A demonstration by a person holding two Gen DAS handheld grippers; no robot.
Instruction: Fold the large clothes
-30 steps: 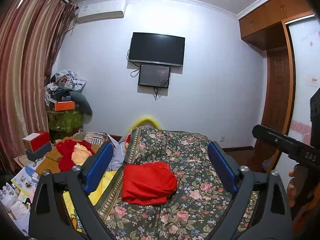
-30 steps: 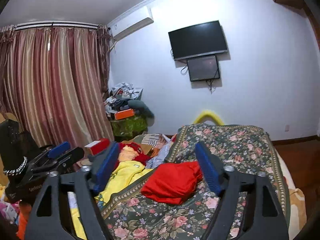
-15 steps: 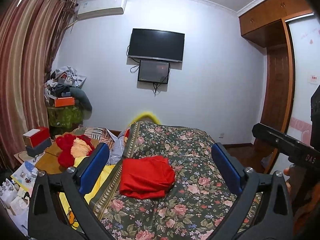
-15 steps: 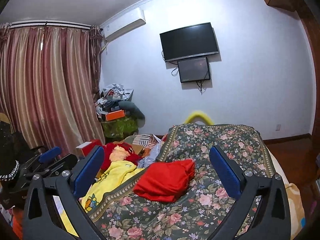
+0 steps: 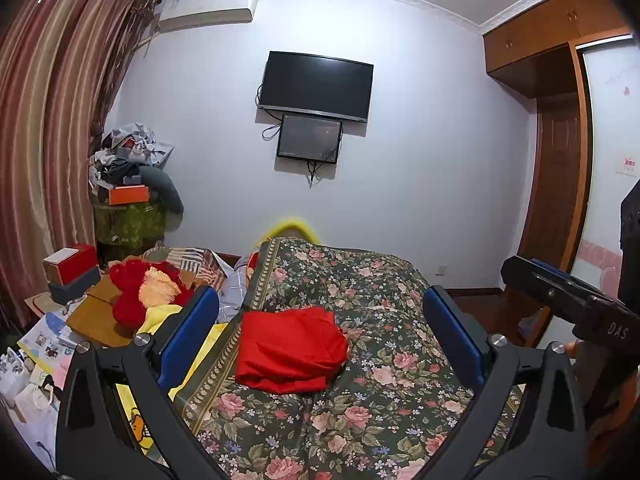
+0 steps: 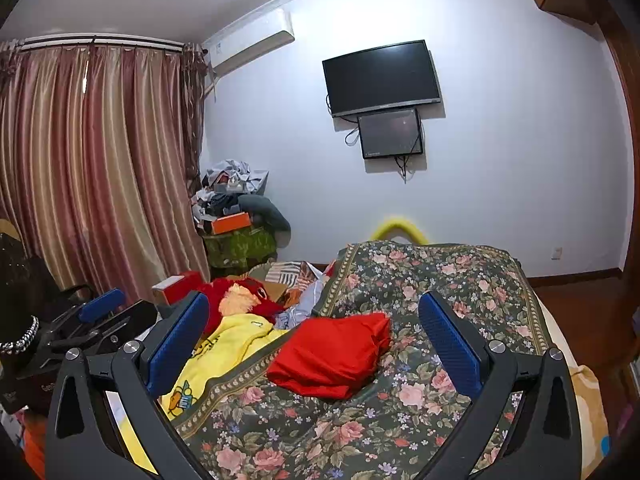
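A folded red garment (image 5: 290,350) lies on the floral bedspread (image 5: 360,408); it also shows in the right wrist view (image 6: 332,354) on the same bedspread (image 6: 420,280). My left gripper (image 5: 320,320) is open and empty, held above and short of the garment. My right gripper (image 6: 312,324) is open and empty too, likewise back from it. The right gripper shows at the right edge of the left wrist view (image 5: 568,300), and the left gripper at the left edge of the right wrist view (image 6: 96,320).
A yellow cartoon-print cloth (image 6: 224,356) and a red and orange plush toy (image 5: 144,288) lie left of the bedspread. Boxes and papers (image 5: 68,272) crowd the left side. A heap of clutter (image 5: 128,184) stands by the curtain. A wooden wardrobe (image 5: 560,184) is at right.
Both grippers' jaws have spread wider. Both have pulled back and risen slightly from the red garment, which lies still.
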